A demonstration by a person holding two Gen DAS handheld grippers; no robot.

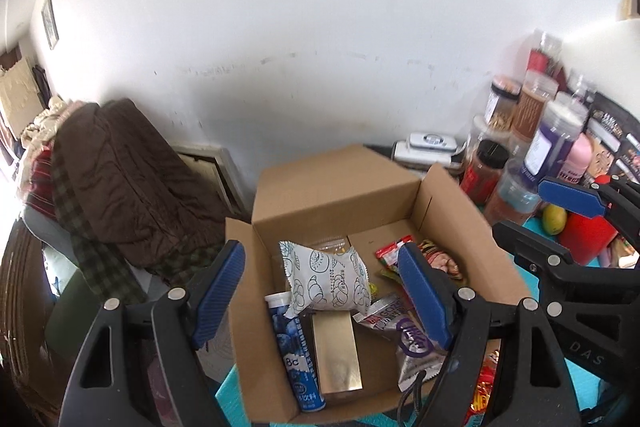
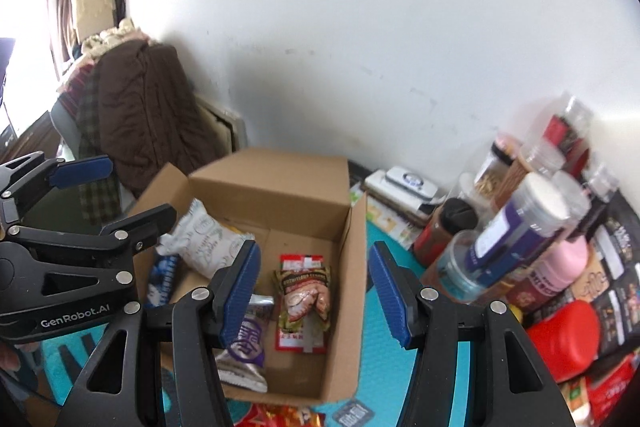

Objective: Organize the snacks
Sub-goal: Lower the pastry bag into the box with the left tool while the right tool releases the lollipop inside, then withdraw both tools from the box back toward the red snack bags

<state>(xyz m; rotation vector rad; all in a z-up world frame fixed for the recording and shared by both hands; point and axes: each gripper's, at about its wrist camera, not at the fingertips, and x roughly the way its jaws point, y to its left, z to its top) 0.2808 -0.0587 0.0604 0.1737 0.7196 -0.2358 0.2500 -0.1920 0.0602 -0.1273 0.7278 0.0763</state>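
Observation:
An open cardboard box (image 1: 332, 187) stands on a teal mat. In it lie a white bread pack with croissant drawings (image 1: 328, 283), a blue tube (image 1: 296, 351), a gold carton (image 1: 336, 351), a silver packet with a purple logo (image 1: 408, 335) and a red and brown snack pack (image 2: 304, 299). My left gripper (image 1: 322, 293) hangs above the box's left half, open, nothing between its pads. Above the box's right half my right gripper (image 2: 316, 293) is open and empty too. Both are clear of the snacks.
Jars and bottles (image 2: 516, 227) crowd the right side by the wall, with a red container (image 2: 560, 339) in front. A white device (image 2: 404, 183) lies behind the box. A brown jacket (image 1: 128, 187) drapes over a chair at left. A red snack bag (image 2: 280, 419) lies near the box's front.

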